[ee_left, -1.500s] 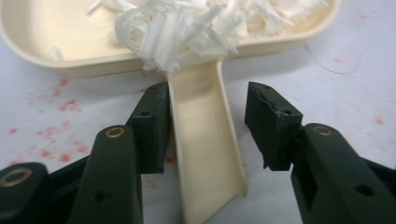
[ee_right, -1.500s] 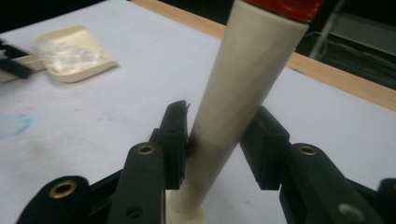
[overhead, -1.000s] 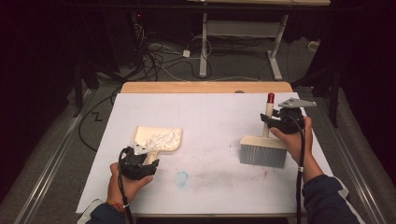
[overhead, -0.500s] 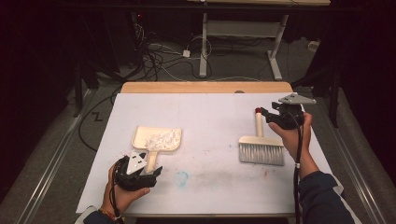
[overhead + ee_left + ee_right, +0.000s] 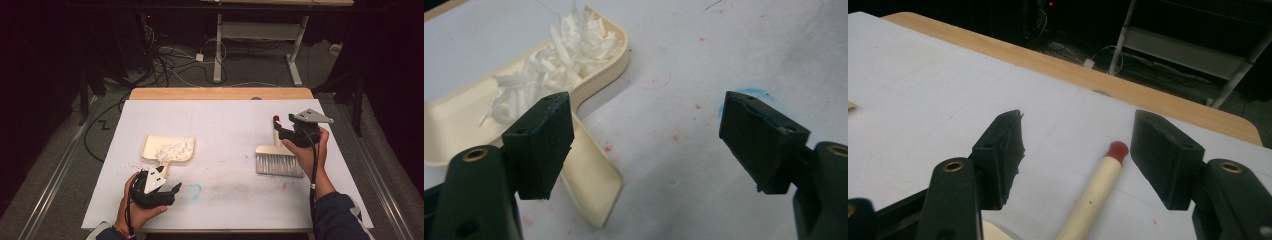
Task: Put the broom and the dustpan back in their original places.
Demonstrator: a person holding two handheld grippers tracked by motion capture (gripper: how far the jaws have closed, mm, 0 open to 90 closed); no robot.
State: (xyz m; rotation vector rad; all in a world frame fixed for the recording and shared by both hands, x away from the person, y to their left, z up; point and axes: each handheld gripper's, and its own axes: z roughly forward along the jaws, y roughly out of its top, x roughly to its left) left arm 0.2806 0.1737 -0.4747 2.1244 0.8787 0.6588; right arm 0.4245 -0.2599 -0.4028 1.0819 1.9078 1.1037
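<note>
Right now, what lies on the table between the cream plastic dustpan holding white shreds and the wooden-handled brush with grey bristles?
Nothing solid: in the high view, bare white table separates the cream dustpan from the brush.

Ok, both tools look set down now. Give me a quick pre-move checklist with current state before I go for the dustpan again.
1. Left gripper open: ok, jaws spread wide with nothing between them.
2. Dustpan flat on the table: ok, its handle lies beside the left jaw, not between the jaws.
3. White shreds inside the pan: ok, piled within its rim.
4. Right gripper free of the brush: ok, jaws open, red-tipped handle lying between them untouched.
5. Stray shreds left on the table: cannot tell; small specks and a blue smudge are visible.
</note>
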